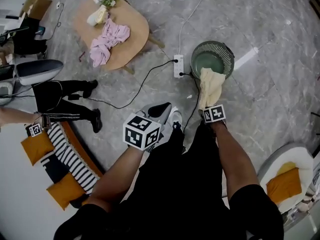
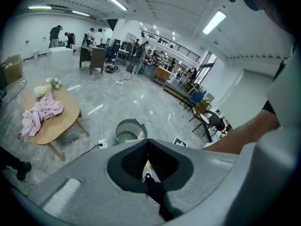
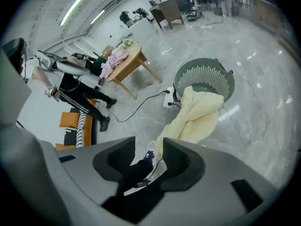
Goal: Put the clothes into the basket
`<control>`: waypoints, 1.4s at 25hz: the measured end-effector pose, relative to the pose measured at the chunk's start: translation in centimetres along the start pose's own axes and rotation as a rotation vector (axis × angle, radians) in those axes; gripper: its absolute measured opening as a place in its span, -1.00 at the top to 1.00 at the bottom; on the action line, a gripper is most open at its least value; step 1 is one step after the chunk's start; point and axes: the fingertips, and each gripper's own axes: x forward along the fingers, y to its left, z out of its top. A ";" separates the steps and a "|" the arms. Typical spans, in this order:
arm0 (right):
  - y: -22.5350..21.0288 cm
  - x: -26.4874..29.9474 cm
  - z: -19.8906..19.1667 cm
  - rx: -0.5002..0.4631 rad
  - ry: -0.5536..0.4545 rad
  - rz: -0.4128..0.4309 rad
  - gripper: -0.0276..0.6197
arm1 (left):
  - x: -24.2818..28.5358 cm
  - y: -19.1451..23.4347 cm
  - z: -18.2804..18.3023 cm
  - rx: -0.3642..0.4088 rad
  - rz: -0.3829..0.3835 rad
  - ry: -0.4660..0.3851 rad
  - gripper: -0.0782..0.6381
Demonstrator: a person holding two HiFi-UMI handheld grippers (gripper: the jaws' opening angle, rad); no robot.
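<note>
The yellow garment [image 1: 210, 86] drapes over the rim of the green basket [image 1: 227, 54] at upper right, mostly outside. It seems unheld: the right gripper [image 3: 148, 147] has its jaws apart, and the left gripper [image 2: 148, 161] is closed and empty.

**Bright even indoor light, strong fisheye on gripper views**

Light comes from ceiling strip lights [image 2: 214, 21], slightly blown out. Glossy floor [image 1: 280, 99] shows white streaks of glare, strongest next to the basket [image 1: 212, 59]. Shadows soft and faint; a pale one under the table [image 2: 68, 114]. Head view sharp mid-frame, lines bow toward the edges. Both gripper views are circular with black corners, heavy bending at the rim, nearest foreground soft and out of focus, far room small but clear
</note>
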 end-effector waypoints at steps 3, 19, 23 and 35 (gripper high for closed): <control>0.9 -0.3 -0.9 -0.010 0.014 0.010 0.35 | -0.4 -0.1 0.4 0.010 -0.014 -0.009 0.78; 4.2 -13.9 3.7 0.101 -0.416 -0.117 0.69 | -4.0 -2.5 3.2 0.115 -0.143 -0.090 0.78; 8.1 -20.9 6.1 0.137 -0.646 -0.111 0.83 | -5.6 -3.2 2.9 0.158 -0.182 -0.097 0.78; 18.8 -33.2 6.2 0.066 -0.935 -0.071 0.87 | -9.2 -5.7 2.9 0.252 -0.277 -0.139 0.78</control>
